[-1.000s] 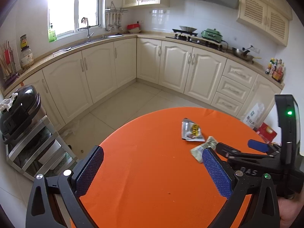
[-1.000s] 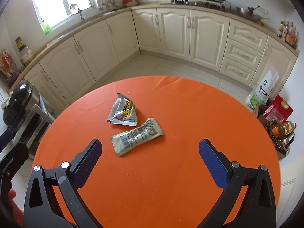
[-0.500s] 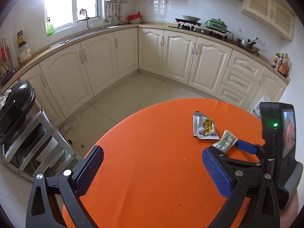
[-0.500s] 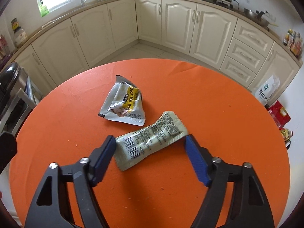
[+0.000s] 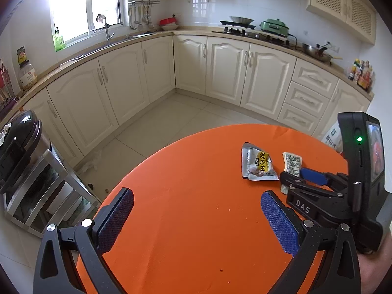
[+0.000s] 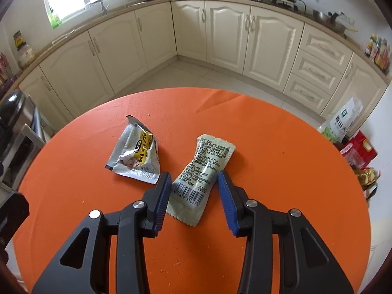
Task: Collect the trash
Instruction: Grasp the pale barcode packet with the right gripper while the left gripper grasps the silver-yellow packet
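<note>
Pale green wrapper (image 6: 204,171): light, thin, crinkly film, likely slippery and quick to buckle; best pinched across the flat middle, above the barcode end. Lying flat on the orange bench (image 6: 281,171), near end between the blue pads of the right hand-held gripper (image 6: 193,196). Jaws just been closing, now part-open: left pad at the wrapper's edge, right pad just beside it, no firm pinch yet. Silver-and-yellow packet (image 6: 136,154) just left, equally flimsy. Left hand-held gripper (image 5: 196,220) wide open, holding nothing, over bare bench, well apart from both wrappers.
</note>
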Motion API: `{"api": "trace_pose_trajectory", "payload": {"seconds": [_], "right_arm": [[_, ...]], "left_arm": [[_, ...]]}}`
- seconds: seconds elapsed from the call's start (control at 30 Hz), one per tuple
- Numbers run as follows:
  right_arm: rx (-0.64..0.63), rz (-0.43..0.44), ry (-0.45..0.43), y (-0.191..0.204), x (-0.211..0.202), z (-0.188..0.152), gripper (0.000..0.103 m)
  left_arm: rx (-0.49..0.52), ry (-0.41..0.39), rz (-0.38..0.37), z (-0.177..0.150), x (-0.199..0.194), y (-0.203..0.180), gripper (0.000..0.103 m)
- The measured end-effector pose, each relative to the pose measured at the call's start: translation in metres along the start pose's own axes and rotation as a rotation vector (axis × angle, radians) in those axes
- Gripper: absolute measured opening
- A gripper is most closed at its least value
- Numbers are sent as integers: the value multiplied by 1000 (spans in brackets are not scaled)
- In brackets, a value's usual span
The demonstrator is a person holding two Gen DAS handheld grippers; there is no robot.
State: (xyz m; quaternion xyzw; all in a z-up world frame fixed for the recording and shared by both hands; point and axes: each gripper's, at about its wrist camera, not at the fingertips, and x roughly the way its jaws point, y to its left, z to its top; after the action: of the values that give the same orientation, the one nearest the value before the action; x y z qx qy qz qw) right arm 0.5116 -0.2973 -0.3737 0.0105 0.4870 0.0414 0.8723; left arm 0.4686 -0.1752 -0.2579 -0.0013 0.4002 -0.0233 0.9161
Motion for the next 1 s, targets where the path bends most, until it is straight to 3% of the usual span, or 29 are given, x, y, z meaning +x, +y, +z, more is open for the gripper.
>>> {"api": "trace_pose_trajectory", "payload": {"seconds": [0.1,0.13,0.27,0.47,0.57,0.7,0.77,0.8,0.87,0.93,1.0], "right_arm": [[-44,-1,-2,3,1,1,35],[-47,6,0,0,0,1,28],[-22,42,8,-20,-4,-2,23],[24,86,2,-48,-14,-9,21],[31,98,-1,-59,-18,-11,19],[31,117,-2,-67,-22,-14,19],[36,125,-1,-71,-23,-15,18],[46,135,-1,-73,-23,-16,18],[55,146,-6,-76,-25,-17,14],[68,162,-11,-80,-28,-19,13],[74,169,-14,-82,-32,-22,11]], "left_arm": [[7,2,-3,3,6,-8,102],[13,1,-5,-5,1,-8,102],[47,17,-40,0,15,-20,102],[118,79,-36,23,77,-55,102],[129,111,-29,36,108,-67,97],[112,137,-69,55,139,-75,80],[112,114,-88,60,143,-76,67],[115,104,-103,60,143,-76,51],[119,95,-118,58,144,-74,43],[96,98,-156,55,143,-64,27],[68,109,-193,51,141,-53,26]]}}
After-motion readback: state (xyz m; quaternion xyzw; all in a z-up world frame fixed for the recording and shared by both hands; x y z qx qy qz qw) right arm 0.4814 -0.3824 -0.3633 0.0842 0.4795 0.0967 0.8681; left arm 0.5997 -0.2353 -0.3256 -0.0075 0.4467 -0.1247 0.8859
